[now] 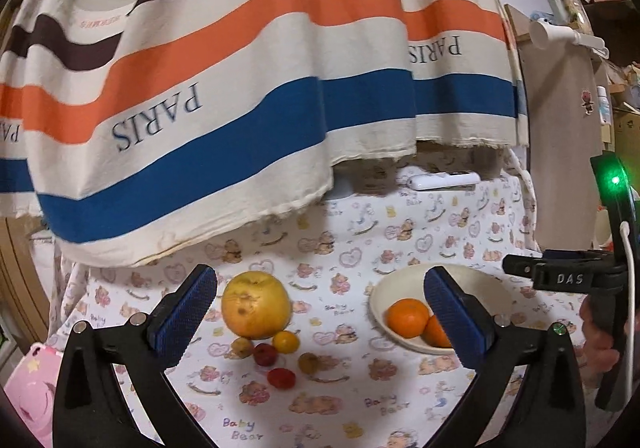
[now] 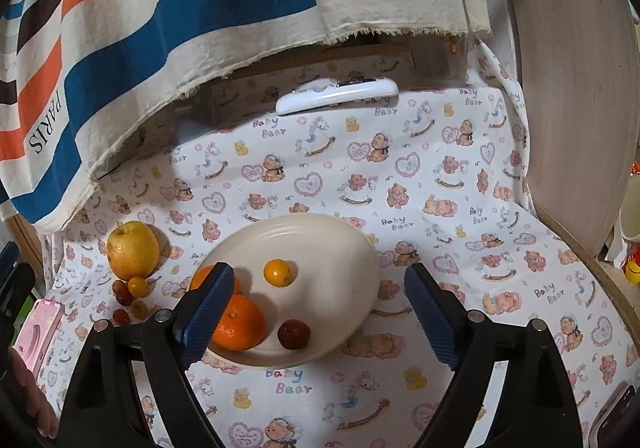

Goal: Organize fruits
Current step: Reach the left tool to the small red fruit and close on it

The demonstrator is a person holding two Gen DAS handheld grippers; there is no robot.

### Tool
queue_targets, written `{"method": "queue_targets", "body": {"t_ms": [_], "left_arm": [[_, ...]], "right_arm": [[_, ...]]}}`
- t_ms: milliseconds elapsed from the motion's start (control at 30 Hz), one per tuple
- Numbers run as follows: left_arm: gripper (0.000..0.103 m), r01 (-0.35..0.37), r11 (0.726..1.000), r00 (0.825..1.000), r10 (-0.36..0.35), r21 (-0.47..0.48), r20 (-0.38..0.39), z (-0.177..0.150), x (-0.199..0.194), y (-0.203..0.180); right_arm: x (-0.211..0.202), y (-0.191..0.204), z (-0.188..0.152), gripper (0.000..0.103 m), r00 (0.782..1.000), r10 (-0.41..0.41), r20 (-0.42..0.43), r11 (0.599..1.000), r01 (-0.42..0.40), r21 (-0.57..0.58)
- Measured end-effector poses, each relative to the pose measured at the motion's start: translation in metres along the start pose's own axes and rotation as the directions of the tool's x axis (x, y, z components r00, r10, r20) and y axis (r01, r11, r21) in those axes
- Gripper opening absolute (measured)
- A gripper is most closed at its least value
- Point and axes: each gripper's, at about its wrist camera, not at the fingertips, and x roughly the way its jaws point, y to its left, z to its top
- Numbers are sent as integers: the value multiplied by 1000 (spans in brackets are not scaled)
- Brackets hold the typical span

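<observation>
A cream plate on the bear-print cloth holds two oranges, a small yellow-orange fruit and a small dark red fruit. It also shows in the left wrist view with the oranges. A big yellow apple lies left of the plate, with several small red and yellow fruits beside it. My left gripper is open and empty, above the cloth between apple and plate. My right gripper is open and empty, over the plate's near side.
A striped "PARIS" cloth hangs over the back of the table. A white remote lies at the back. A pink case sits at the left edge. A wooden board stands at the right.
</observation>
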Motion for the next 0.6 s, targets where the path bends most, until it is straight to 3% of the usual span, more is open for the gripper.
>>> {"method": "queue_targets", "body": {"t_ms": [400,600], "left_arm": [[103,-23,999,1000,23,-26,-19,-18,8,13],[103,-28,998,997,24,-60,-71,-18,13,18]], "right_arm": [[5,10,-5,88,1000,-12,-5,999,12,-44],[7,15,-8,88,1000,-10,-15,998,9,-70]]}}
